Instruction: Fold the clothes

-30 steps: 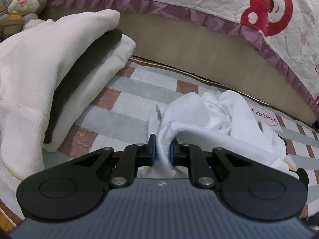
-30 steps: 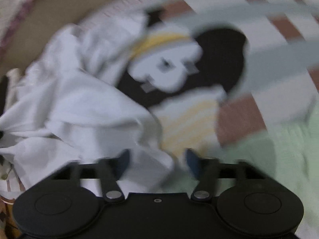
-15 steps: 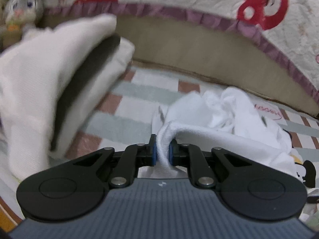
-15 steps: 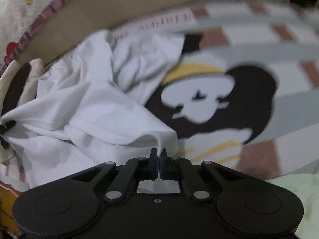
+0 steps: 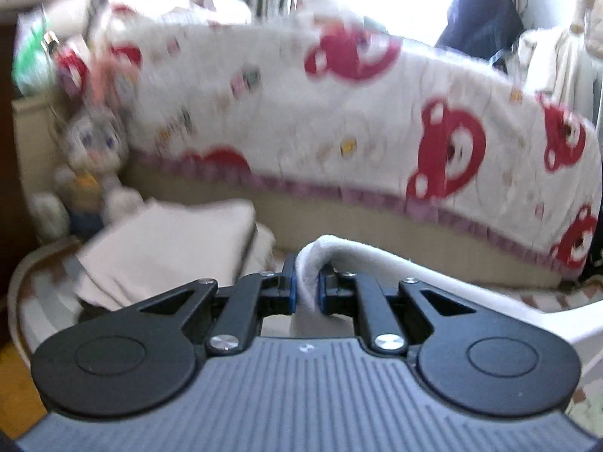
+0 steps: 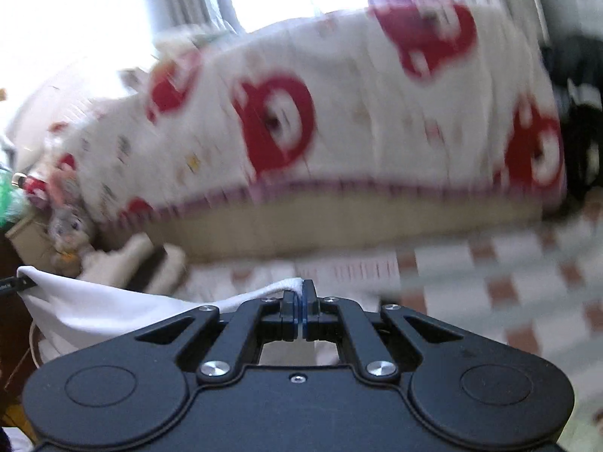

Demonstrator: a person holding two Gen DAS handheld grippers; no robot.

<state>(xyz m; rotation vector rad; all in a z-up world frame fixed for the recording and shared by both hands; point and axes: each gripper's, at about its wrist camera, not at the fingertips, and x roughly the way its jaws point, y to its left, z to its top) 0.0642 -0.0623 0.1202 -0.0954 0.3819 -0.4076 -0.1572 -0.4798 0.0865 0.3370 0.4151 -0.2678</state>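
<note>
**White garment held up by both grippers in front of the bear quilt**

Across the back of both views hangs a white quilt (image 5: pixel 377 120) printed with red bear heads and edged in a purple frill; it drapes over a tan upright panel (image 5: pixel 377 226). Bright window light and pale curtains show above it. Both pictures are blurred.

Below lies a checked cover (image 6: pixel 508 271) in white, pale grey-green and reddish brown squares.

At the left of the left wrist view sits a stack of folded cream clothes (image 5: pixel 169 248) on that cover, with a dark layer showing between the folds in the right wrist view. Just behind the stack, against the panel's left end, stands a grey plush rabbit (image 5: pixel 94 143).

The white garment (image 6: pixel 94 309) is off the cover and stretched between the two tools. In the right wrist view it runs as a taut sheet from the left edge of the picture to the jaws.

The left gripper (image 5: pixel 306 282) is clamped on a thick rolled hem of the garment, which loops up over the jaws and trails off to the right. The right gripper (image 6: pixel 301 301) has its jaws pressed together on a thin edge of the same cloth, with only a sliver of fabric showing at the tips.
</note>
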